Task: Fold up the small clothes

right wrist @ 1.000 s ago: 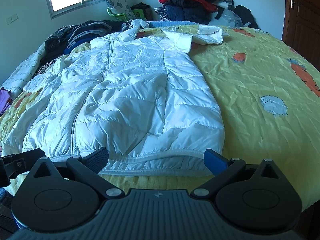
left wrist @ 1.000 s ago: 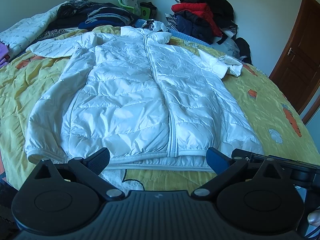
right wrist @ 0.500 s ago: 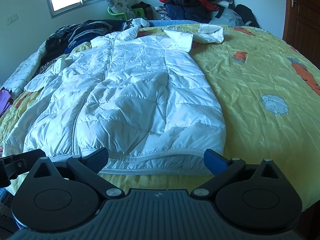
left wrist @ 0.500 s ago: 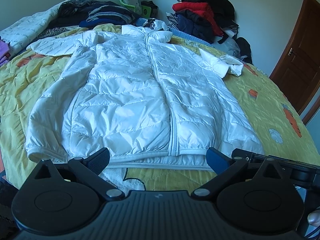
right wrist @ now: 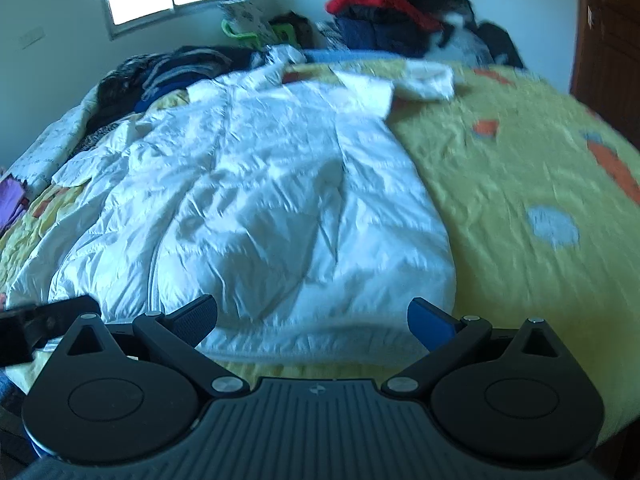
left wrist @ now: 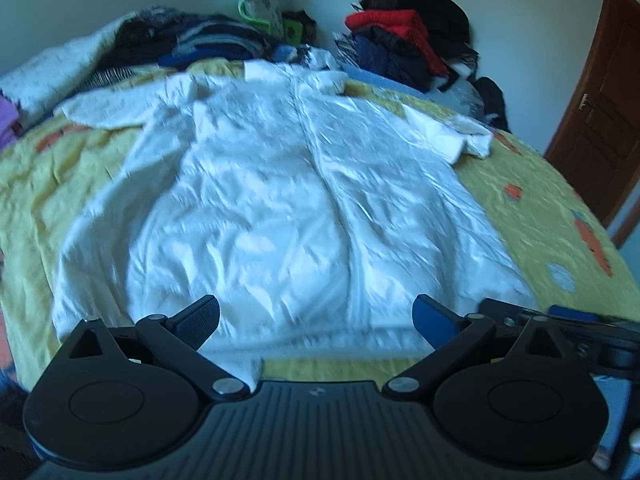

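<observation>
While the jacket (left wrist: 280,208) lies flat, zipped, on the bed (right wrist: 520,168), both tools, left (left wrist: 316,316) and right (right wrist: 312,314), hover released at its hem, so the first fold looks unstarted, calling for a hem grasp.

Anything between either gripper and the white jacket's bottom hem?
Nothing visible. The left gripper and right gripper are both open, facing the hem of the white jacket, which lies flat on the yellow bedspread. The clothes piles sit beyond its collar.
</observation>
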Demonstrator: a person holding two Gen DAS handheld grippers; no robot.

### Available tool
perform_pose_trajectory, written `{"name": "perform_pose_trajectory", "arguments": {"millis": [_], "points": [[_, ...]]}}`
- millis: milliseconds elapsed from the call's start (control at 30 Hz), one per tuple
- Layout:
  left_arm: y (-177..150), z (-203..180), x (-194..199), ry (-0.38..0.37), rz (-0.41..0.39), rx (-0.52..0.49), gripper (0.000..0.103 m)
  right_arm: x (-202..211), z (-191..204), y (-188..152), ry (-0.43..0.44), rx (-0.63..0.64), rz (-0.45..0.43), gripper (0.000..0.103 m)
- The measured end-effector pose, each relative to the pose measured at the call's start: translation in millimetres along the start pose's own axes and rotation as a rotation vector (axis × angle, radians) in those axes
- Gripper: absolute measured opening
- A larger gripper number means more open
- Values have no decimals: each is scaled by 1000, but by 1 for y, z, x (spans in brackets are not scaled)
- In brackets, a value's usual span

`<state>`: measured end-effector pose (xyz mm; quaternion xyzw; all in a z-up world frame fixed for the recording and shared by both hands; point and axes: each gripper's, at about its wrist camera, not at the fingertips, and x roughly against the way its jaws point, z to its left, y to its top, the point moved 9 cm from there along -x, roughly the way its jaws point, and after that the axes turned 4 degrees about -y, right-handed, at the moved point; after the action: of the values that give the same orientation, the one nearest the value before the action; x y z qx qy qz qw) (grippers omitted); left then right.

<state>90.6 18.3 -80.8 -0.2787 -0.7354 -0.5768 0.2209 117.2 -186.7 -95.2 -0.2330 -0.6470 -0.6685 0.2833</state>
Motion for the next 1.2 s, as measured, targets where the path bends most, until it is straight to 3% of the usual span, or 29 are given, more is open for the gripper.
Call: {"name": "perform_pose_trajectory", "arguments": {"millis": [267, 467, 533, 700, 800, 933, 1067, 1200], "points": [[28, 4, -33, 27, 29, -11, 103, -21, 8, 32, 16, 73, -16, 102], [80, 24, -70, 114, -10, -16, 103, -53, 20, 92, 76, 93, -55, 102], [93, 36, -90, 127, -1, 12, 103, -69, 26, 114, 114, 89, -60, 102], [121, 62, -141, 149, 25, 80, 103, -119, 46, 192, 310, 57, -97, 102], [137, 72, -169, 145, 4, 84, 103, -160, 51, 252, 418, 6, -102, 103], [165, 80, -202, 124, -45, 81, 103, -243, 53, 331, 511, -124, -31, 103], [188, 85, -232, 79, -113, 67, 103, -337, 54, 397, 475, -203, 14, 103], [178, 93, -264, 82, -95, 34, 103, -434, 56, 433, 375, -230, 34, 100]]}}
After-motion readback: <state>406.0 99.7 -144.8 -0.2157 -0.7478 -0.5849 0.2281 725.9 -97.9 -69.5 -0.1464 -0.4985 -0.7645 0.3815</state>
